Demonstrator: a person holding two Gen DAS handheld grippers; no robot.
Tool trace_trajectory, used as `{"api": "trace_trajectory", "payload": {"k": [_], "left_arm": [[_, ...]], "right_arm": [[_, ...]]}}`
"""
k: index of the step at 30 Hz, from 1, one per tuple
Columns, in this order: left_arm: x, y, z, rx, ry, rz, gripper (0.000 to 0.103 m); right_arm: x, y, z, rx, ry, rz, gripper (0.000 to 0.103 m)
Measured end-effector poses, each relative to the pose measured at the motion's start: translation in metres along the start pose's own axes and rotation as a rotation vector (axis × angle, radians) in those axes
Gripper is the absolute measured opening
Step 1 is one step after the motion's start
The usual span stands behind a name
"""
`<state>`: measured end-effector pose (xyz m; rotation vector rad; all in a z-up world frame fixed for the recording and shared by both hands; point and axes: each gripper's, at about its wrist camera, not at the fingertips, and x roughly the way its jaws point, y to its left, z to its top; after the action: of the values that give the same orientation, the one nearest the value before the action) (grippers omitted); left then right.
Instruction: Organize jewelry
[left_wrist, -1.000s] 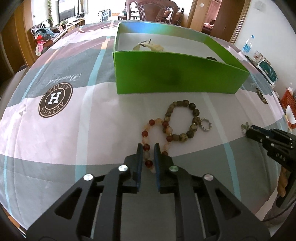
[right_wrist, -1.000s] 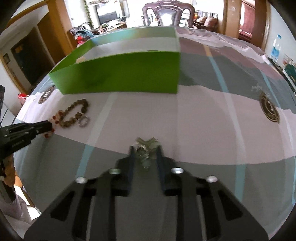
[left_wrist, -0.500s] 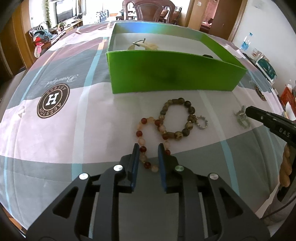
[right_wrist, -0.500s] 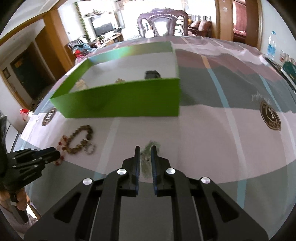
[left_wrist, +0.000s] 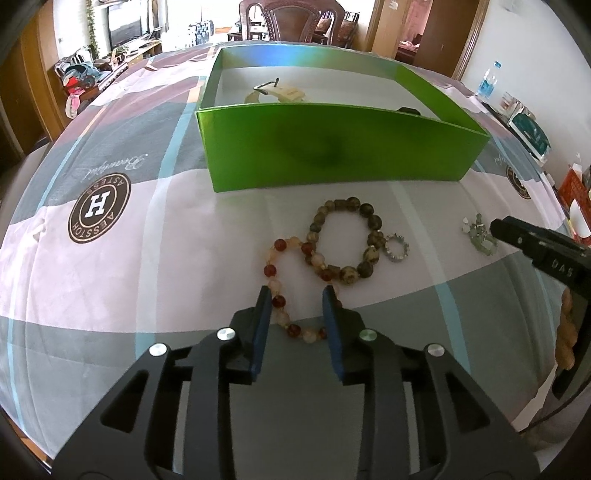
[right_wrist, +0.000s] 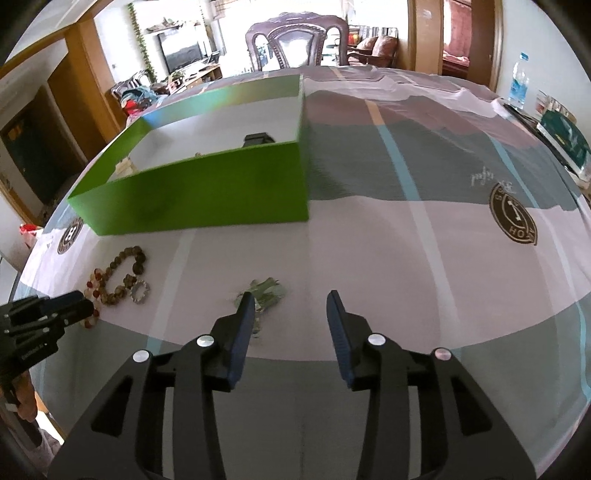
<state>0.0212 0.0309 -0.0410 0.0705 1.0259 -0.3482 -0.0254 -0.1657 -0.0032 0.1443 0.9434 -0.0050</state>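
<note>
My left claw (left_wrist: 295, 295) points down at the surface, its jaws opening, with the near loop of a red and amber bead bracelet (left_wrist: 286, 291) lying between the pads but not gripped. To lift it well, I judge I should settle the pads either side of one strand of beads, close firmly, and raise slowly so it does not drag the darker brown bead bracelet (left_wrist: 345, 240) that overlaps it. A small silver ring (left_wrist: 397, 248) touches that brown bracelet on its right side.

Further right, my right claw (right_wrist: 291, 301) is also opening and holds nothing; a pale green beaded piece (right_wrist: 266, 293) lies just ahead of its left pad, not between the jaws. I judge it needs a shift leftward before closing.

Behind the jewelry stands an open green box (left_wrist: 332, 147), with a cream item and a small dark one inside.

The surface is covered by a cloth (left_wrist: 110, 277) in pink and grey blocks with blue stripes and round brown logos. Beyond it, a carved wooden chair (right_wrist: 295, 44), a television, and a water bottle (right_wrist: 517, 85) at right.
</note>
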Motion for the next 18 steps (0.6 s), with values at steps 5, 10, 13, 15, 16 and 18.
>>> {"api": "trace_trajectory", "payload": {"k": [5, 10, 13, 15, 16, 18], "left_arm": [[0.001, -0.001, 0.003, -0.001, -0.001, 0.009, 0.034], [0.003, -0.006, 0.005, 0.009, -0.003, 0.019, 0.034], [0.003, -0.006, 0.005, 0.011, -0.001, 0.022, 0.034], [0.004, -0.005, 0.004, 0.010, 0.002, 0.024, 0.034], [0.005, -0.006, 0.004, 0.010, 0.003, 0.025, 0.035], [0.005, -0.007, 0.003, 0.013, 0.000, 0.029, 0.035]], "right_arm": [[0.005, 0.010, -0.001, -0.028, 0.001, -0.020, 0.040], [0.010, 0.015, -0.003, -0.042, 0.013, -0.022, 0.040], [0.011, 0.018, -0.003, -0.053, 0.017, -0.022, 0.040], [0.012, 0.021, -0.005, -0.064, 0.019, -0.017, 0.040], [0.012, 0.023, -0.006, -0.072, 0.019, -0.014, 0.039], [0.012, 0.027, -0.007, -0.082, 0.021, -0.008, 0.031]]}}
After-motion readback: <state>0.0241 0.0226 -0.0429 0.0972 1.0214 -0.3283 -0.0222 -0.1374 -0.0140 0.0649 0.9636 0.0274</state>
